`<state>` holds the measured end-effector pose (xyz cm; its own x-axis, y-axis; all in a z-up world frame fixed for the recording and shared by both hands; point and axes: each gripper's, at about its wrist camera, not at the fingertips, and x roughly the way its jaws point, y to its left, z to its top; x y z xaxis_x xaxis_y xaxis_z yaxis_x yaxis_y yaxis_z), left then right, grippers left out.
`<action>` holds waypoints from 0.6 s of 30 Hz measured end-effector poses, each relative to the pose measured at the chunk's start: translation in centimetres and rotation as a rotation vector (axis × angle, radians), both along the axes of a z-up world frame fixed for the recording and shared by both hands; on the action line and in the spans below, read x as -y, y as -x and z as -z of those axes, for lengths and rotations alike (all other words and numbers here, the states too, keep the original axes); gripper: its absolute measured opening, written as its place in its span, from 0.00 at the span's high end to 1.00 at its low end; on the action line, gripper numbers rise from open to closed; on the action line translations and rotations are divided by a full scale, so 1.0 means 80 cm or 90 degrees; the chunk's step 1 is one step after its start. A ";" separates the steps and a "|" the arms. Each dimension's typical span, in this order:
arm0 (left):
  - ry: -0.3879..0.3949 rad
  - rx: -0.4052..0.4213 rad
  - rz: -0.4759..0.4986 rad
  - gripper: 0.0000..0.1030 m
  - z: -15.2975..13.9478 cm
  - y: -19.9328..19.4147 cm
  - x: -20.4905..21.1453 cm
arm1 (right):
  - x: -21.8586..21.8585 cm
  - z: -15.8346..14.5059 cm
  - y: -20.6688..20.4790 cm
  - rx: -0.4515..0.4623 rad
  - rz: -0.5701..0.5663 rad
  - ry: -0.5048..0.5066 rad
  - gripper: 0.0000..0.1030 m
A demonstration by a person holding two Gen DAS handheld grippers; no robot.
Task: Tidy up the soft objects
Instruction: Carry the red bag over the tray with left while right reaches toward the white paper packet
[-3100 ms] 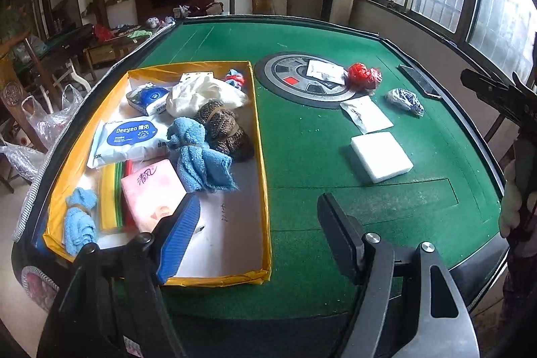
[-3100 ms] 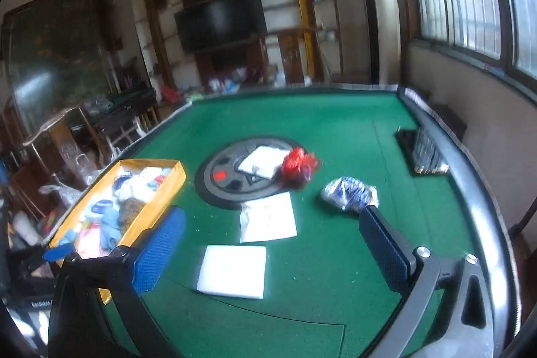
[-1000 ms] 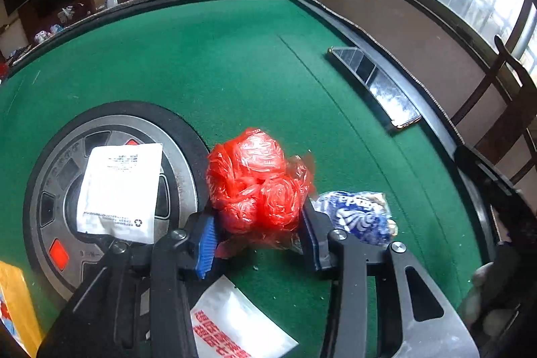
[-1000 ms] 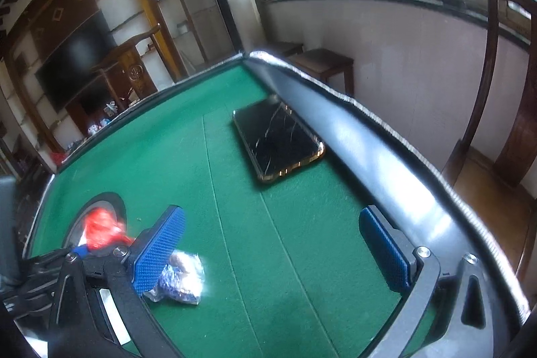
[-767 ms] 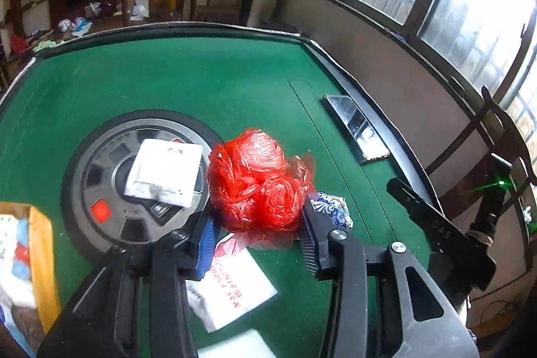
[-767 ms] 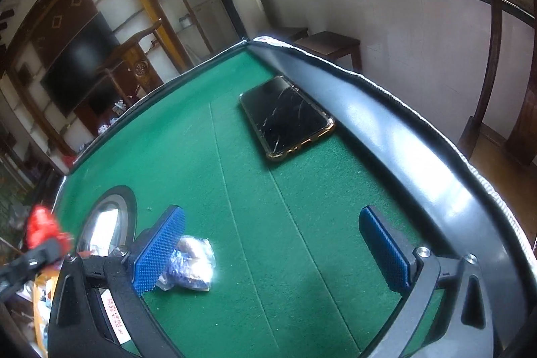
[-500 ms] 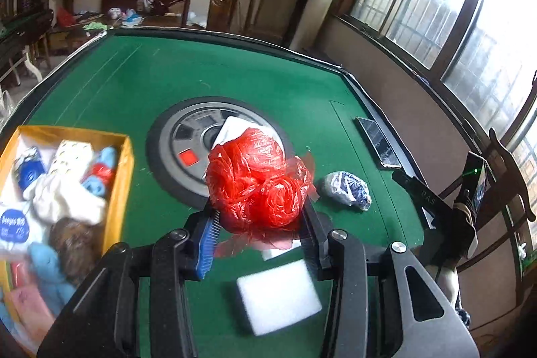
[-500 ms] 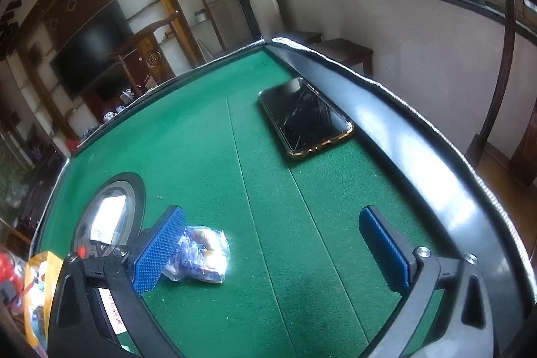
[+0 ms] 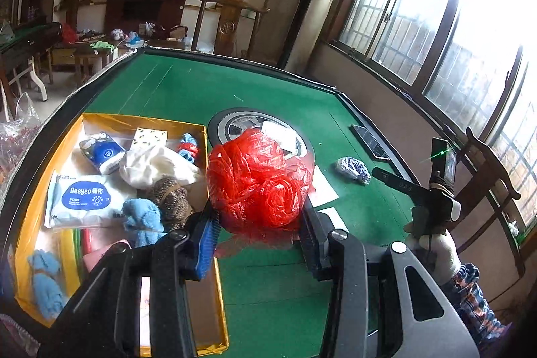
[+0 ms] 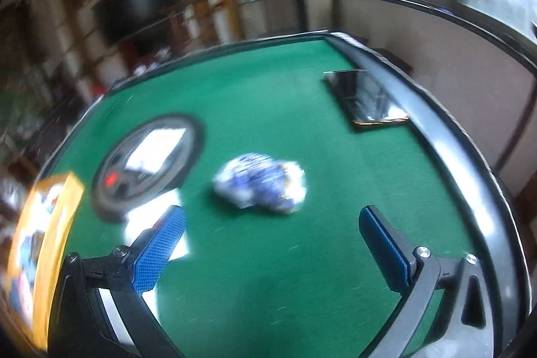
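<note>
Green table (image 9: pixel 188 89) | left gripper (image 9: pixel 258 234) grasps red bag (image 9: pixel 258 180) | right gripper (image 10: pixel 272 244) released, blurred

Right wrist view motion-smeared throughout: blue-and-white bundle (image 10: pixel 260 185) unreadable; yellow box (image 10: pixel 50 223) at 9 o'clock cut by frame edge, contents a blur. Left wrist view: red plastic bag (image 9: pixel 258 183) hides part of the round centre panel (image 9: pixel 235 126) and white packets at 3 o'clock.
</note>
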<state>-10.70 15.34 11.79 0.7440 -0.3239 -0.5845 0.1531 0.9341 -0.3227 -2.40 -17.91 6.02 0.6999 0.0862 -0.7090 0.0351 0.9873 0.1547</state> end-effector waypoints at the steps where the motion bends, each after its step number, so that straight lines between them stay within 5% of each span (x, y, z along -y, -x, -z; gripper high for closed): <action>1: 0.010 -0.002 0.000 0.61 0.002 -0.001 -0.004 | -0.017 -0.004 -0.002 -0.005 -0.026 0.012 0.01; 8: 0.050 -0.003 -0.042 0.61 0.018 0.012 -0.051 | -0.119 0.000 -0.054 -0.094 -0.172 0.058 0.01; 14: 0.057 -0.009 -0.099 0.61 0.029 0.028 -0.095 | -0.156 0.024 -0.156 -0.141 -0.140 0.062 0.01; 18: 0.055 -0.016 -0.131 0.61 0.035 0.039 -0.118 | -0.156 0.042 -0.227 -0.203 -0.078 -0.002 0.01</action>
<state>-13.84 24.76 9.01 0.7848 -0.2170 -0.5805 -0.0470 0.9132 -0.4048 15.73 -5.43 2.68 0.4267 0.1587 -0.8904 -0.0358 0.9867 0.1587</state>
